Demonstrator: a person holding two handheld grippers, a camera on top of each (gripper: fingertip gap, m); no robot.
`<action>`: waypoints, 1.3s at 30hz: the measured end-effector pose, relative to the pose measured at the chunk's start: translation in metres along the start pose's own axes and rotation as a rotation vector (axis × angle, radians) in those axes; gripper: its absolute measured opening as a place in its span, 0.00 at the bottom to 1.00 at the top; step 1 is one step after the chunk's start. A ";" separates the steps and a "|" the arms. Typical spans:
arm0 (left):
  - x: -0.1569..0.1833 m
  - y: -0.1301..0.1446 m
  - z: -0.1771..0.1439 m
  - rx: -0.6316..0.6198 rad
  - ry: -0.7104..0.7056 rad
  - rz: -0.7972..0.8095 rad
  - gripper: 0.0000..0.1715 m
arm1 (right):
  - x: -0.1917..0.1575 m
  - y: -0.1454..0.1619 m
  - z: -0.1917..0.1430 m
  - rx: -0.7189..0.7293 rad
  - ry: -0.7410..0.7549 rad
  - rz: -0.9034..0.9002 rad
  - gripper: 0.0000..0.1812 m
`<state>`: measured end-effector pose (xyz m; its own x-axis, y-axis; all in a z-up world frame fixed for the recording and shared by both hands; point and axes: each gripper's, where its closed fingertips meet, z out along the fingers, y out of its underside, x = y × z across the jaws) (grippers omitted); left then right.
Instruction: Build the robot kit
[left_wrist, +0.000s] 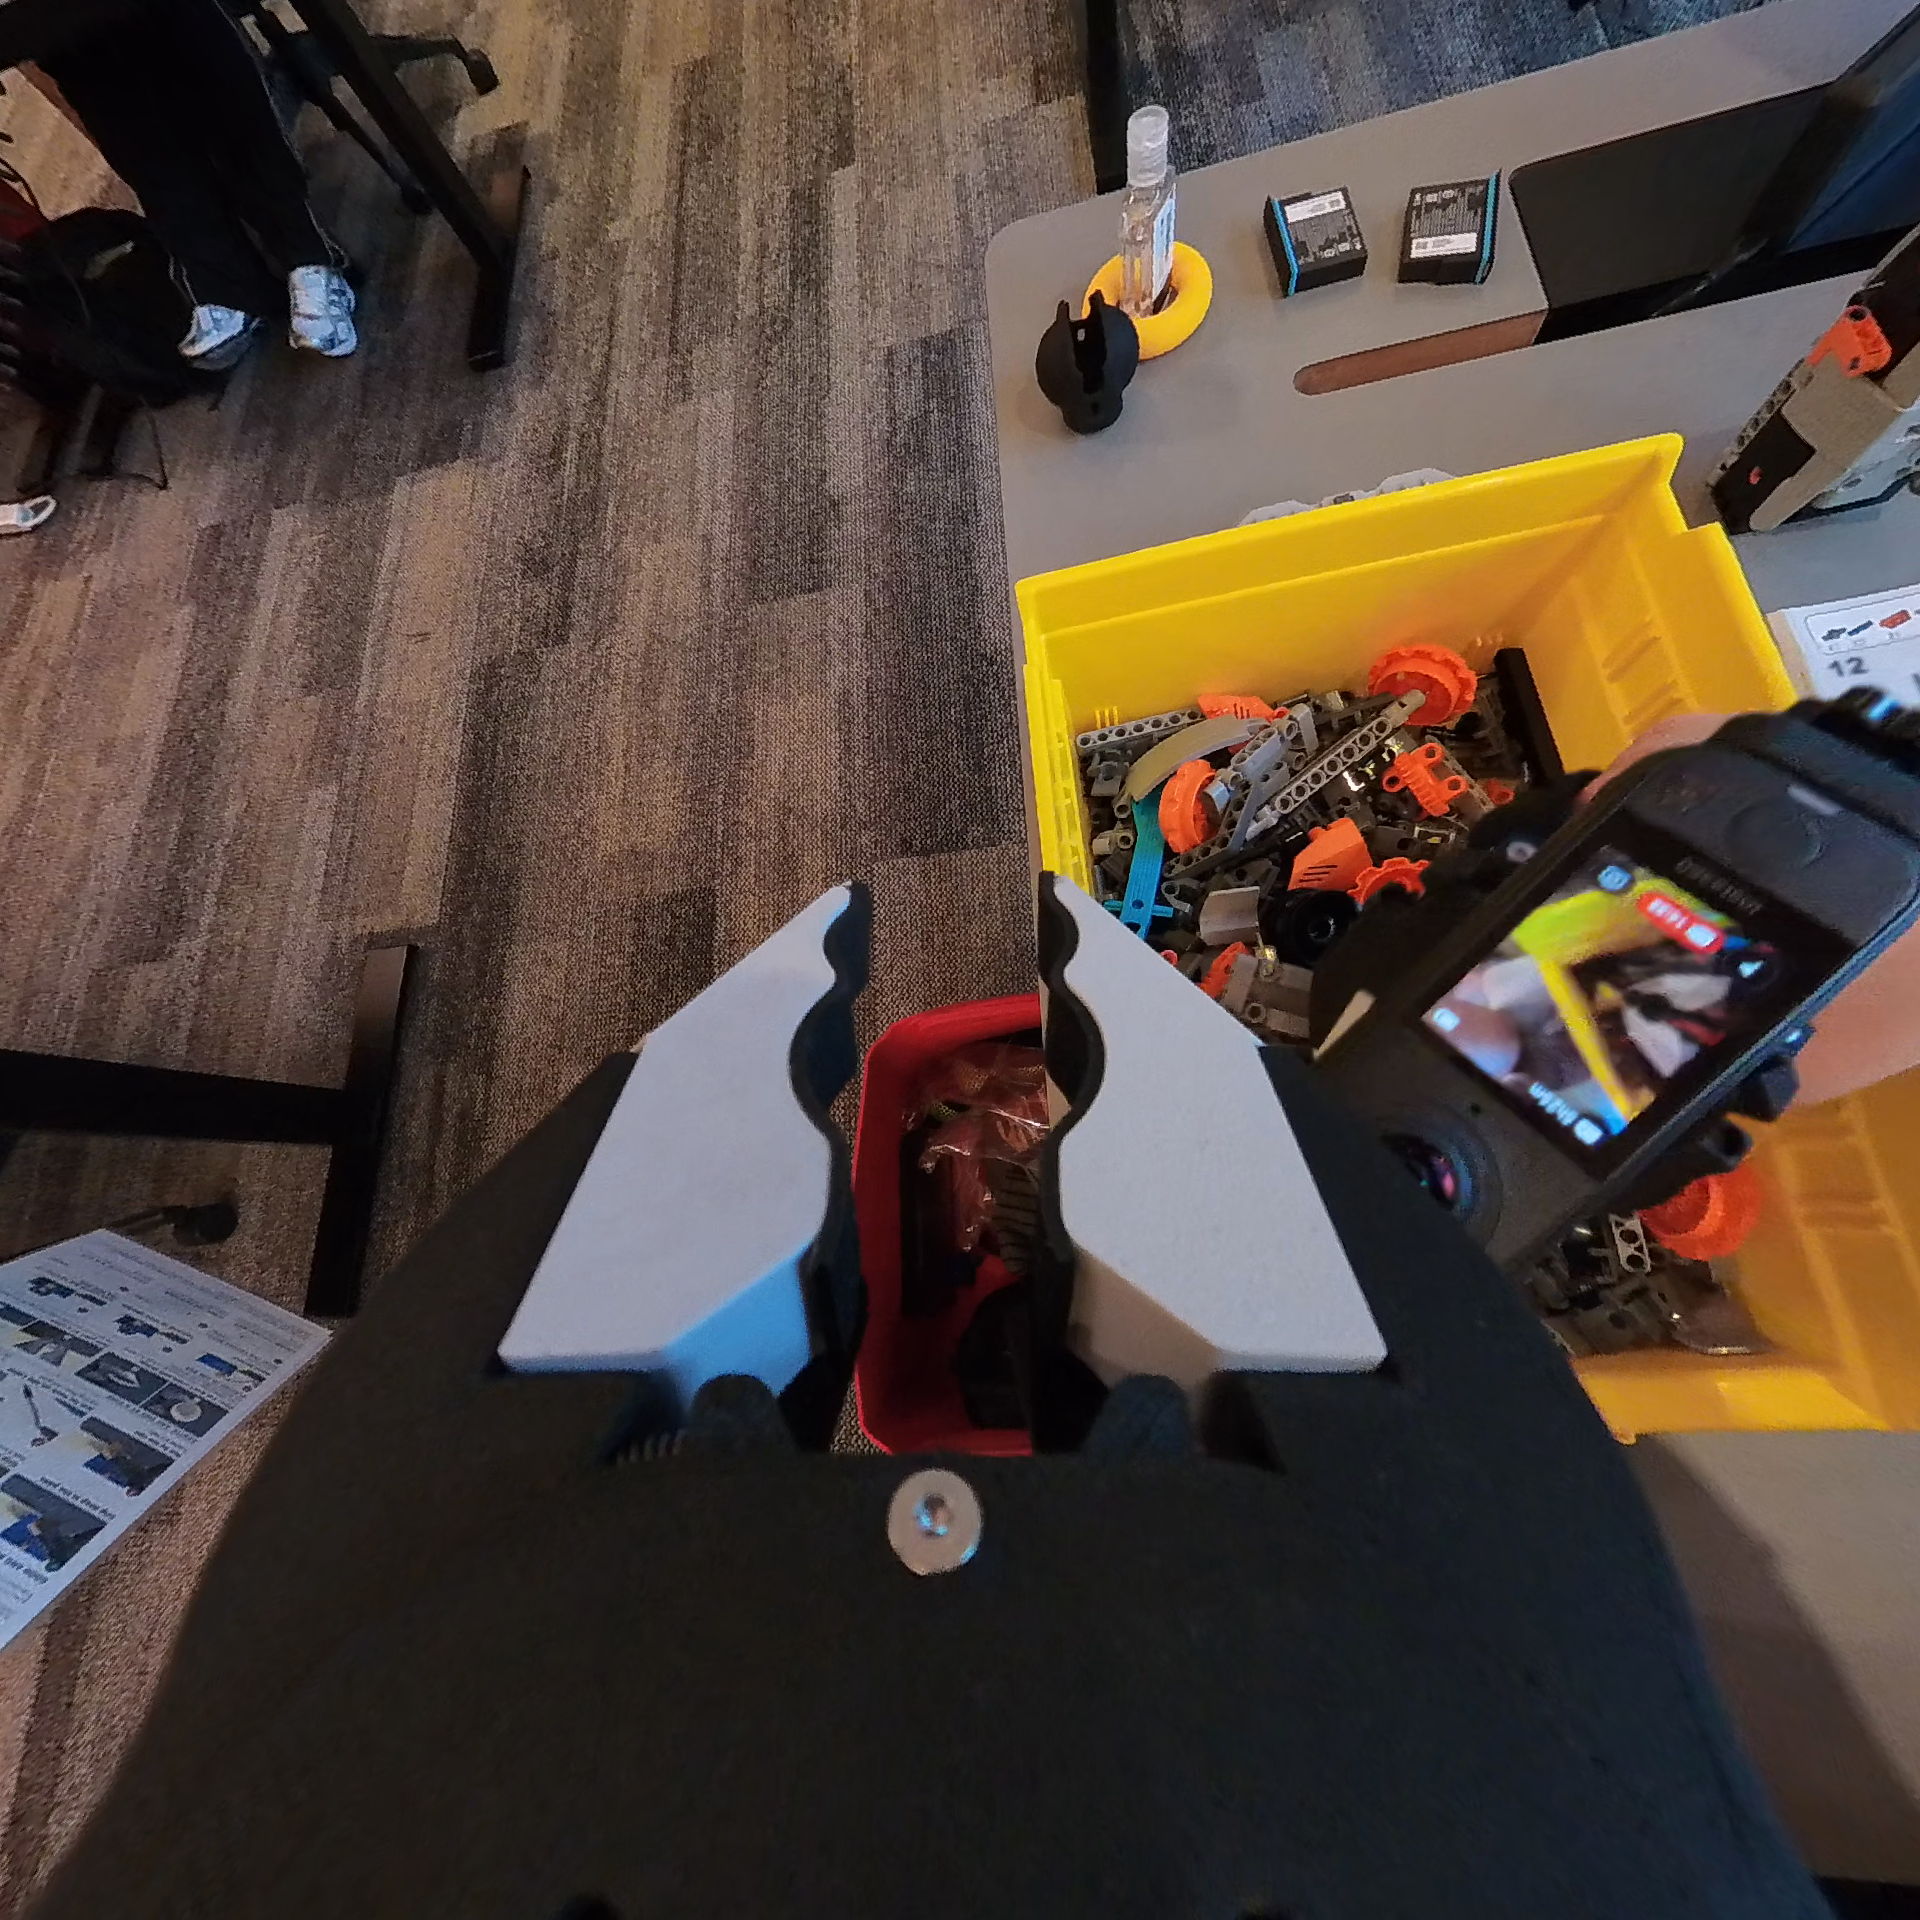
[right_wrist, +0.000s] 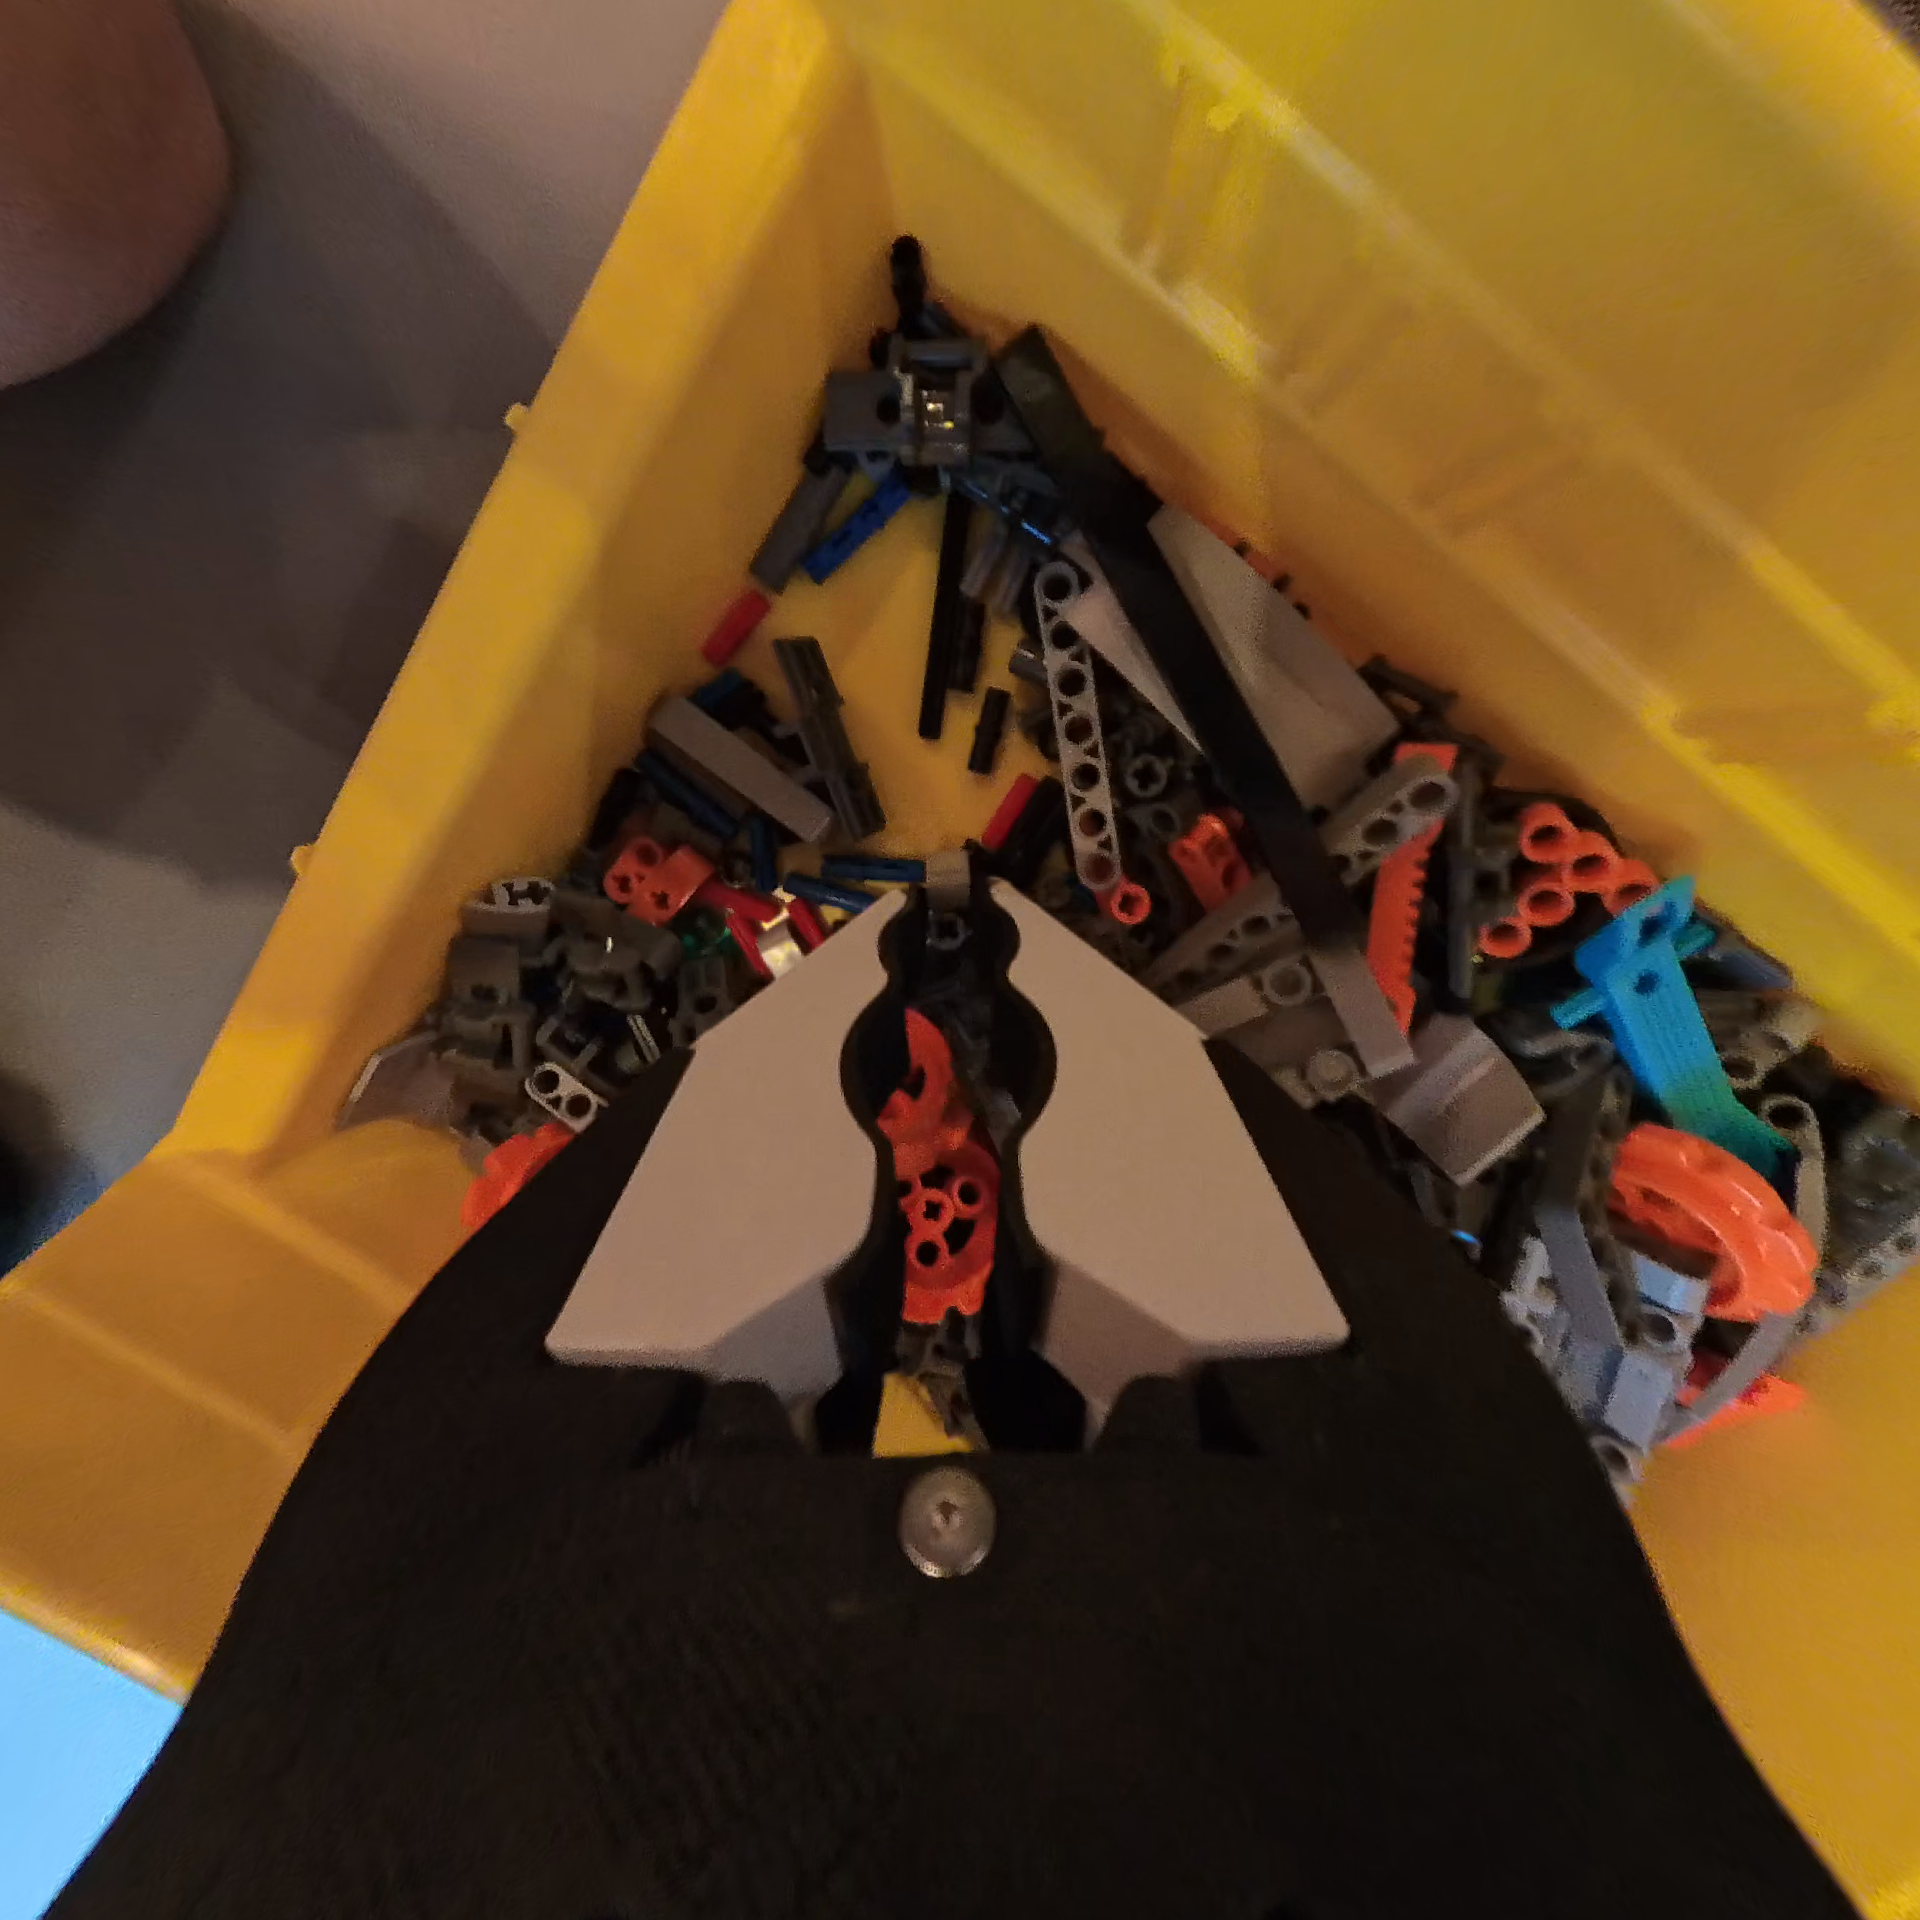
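Right tongs (right_wrist: 948, 883) pinch a small grey piece (right_wrist: 948, 875) inside yellow bin (right_wrist: 1091, 208).

The left wrist view looks down from high above the left edge of the grey desk (left_wrist: 1195, 457), its fingers (left_wrist: 727, 1122) pointing across carpet floor (left_wrist: 623, 520) and a red bin (left_wrist: 894, 1247) below the desk's edge — wide and far enough to take in the whole yellow bin (left_wrist: 1351, 582). The right wrist view sits low inside that yellow bin (right_wrist: 1455, 260), facing one inner corner, very near the loose building pieces (right_wrist: 1081, 727). Both views share the bin and its pieces (left_wrist: 1299, 810) — the left also catches the right gripper's rear camera (left_wrist: 1621, 997).
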<state>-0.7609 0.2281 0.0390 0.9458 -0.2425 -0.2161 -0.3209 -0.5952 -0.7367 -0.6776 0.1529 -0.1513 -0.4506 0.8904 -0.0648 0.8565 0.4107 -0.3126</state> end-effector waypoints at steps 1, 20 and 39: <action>0.000 0.000 0.000 0.000 0.001 0.000 0.18 | 0.002 0.001 -0.003 0.006 0.013 0.002 0.05; -0.013 0.007 -0.004 -0.015 -0.043 -0.035 0.18 | -0.019 -0.008 -0.004 0.045 0.007 -0.658 0.07; -0.009 0.008 -0.002 -0.018 -0.016 -0.028 0.18 | -0.024 0.007 0.011 -0.195 -0.092 -0.856 0.03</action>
<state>-0.7719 0.2241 0.0364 0.9550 -0.2136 -0.2058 -0.2951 -0.6153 -0.7310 -0.6639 0.1325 -0.1620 -0.9685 0.2458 0.0390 0.2394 0.9631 -0.1225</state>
